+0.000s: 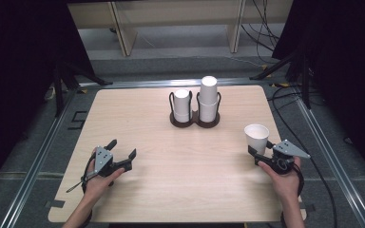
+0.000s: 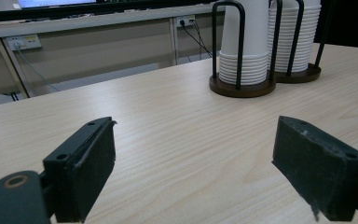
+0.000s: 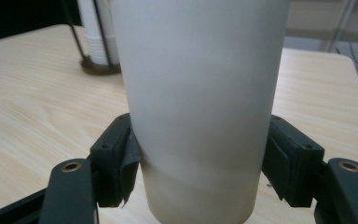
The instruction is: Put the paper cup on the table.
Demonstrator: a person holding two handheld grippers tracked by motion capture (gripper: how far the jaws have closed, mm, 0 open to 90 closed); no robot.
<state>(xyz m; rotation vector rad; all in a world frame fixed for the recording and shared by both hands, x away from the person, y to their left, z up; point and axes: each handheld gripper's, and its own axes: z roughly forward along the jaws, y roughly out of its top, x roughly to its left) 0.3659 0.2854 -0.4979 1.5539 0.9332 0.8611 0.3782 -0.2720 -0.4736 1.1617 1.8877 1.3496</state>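
Note:
A white paper cup (image 1: 256,137) stands upright, mouth up, near the table's right edge, with my right gripper (image 1: 259,153) shut on its lower part. In the right gripper view the cup (image 3: 200,107) rises between the two black pads (image 3: 114,163), both pressed on its sides. My left gripper (image 1: 121,153) rests at the front left of the table, open and holding nothing. Its pads (image 2: 86,163) stand wide apart over bare wood in the left gripper view. Two stacks of white cups (image 1: 196,103) sit upside down in a black twin holder (image 1: 194,121) at the back middle.
The wooden table (image 1: 161,156) has rounded corners and sits in a metal frame. Cables (image 1: 285,102) run over the floor at the back right. A pale bench stands beyond the far edge. In the left gripper view the cup holder (image 2: 242,86) stands ahead to the right.

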